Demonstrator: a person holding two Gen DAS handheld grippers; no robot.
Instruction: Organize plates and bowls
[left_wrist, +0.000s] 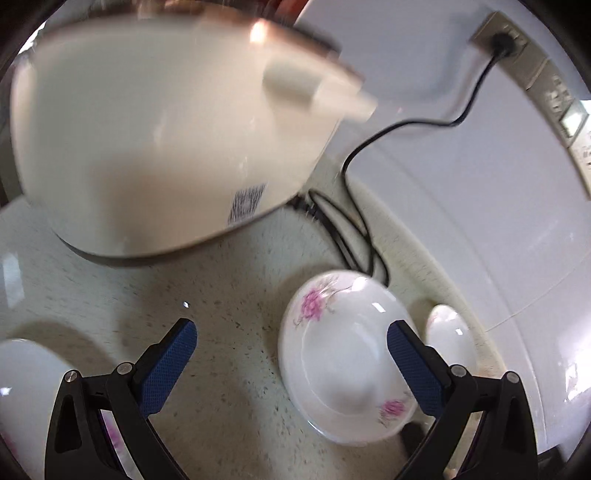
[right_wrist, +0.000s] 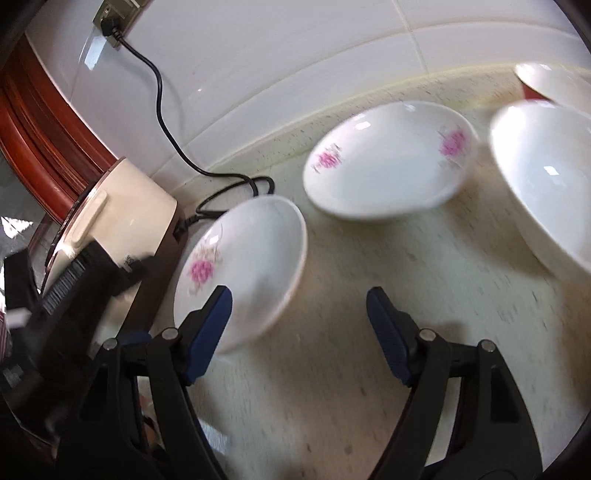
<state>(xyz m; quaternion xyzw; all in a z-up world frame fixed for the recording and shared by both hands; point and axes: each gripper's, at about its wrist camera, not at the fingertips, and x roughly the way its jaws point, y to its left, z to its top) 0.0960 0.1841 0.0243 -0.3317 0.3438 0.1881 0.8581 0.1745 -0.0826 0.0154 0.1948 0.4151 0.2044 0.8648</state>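
Glossy round floral plates (right_wrist: 243, 266) are seen on the speckled stone counter (right_wrist: 332, 350). Both hand-held grippers, left (left_wrist: 291, 365) and right (right_wrist: 299, 328), are spread, with nothing pinched.

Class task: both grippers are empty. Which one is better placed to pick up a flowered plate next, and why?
Left. The left gripper has its open jaws at the nearest flowered plate; the right gripper faces mostly bare counter.
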